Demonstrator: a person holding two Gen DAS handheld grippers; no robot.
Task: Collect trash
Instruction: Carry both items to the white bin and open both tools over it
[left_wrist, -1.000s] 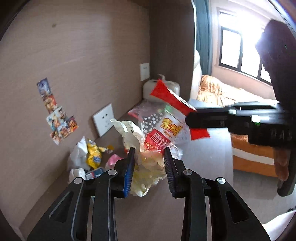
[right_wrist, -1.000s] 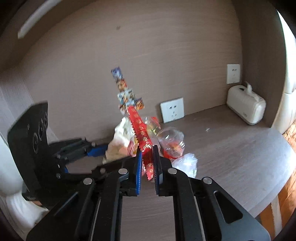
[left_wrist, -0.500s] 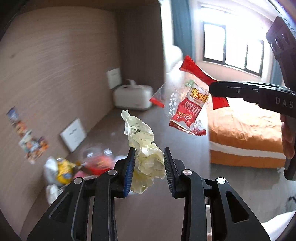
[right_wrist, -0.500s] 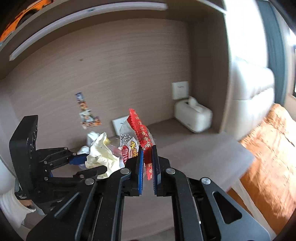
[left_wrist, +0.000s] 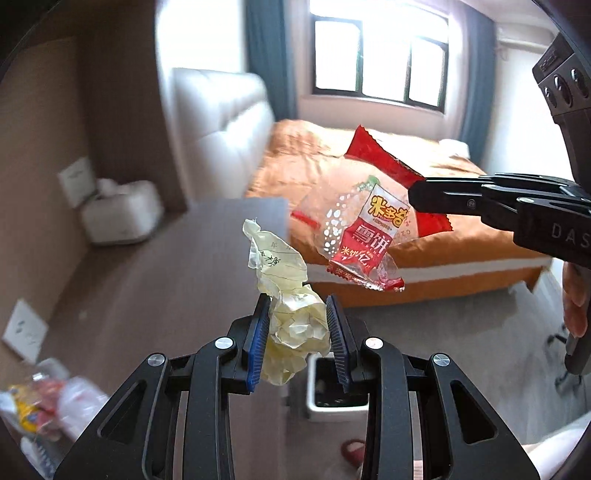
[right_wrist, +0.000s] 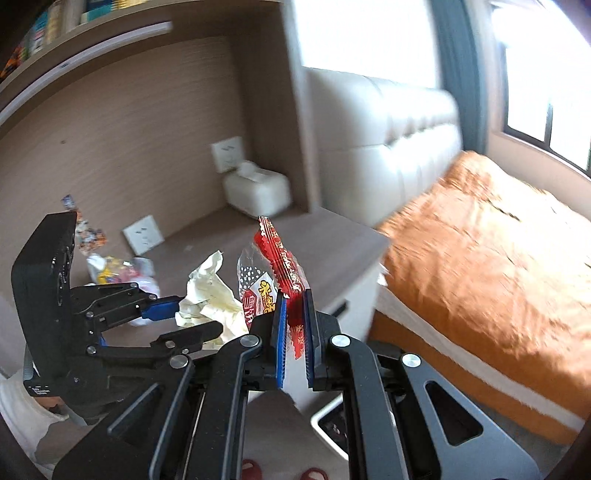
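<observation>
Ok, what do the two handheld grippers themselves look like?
Both are matte black with skeletal linkage arms and silver pivot screws. The left gripper and right gripper carry ribbed blue pads on their fingers. The right one's body shows white "DAS" lettering and a blocky housing with round buttons. No cables or sleeves show.

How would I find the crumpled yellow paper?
Look in front of the orange bed, above the brown desk. The left gripper pinches the crumpled yellow paper. Unlike the shiny red snack wrapper beside it, it is pale, dull and handwritten.
</observation>
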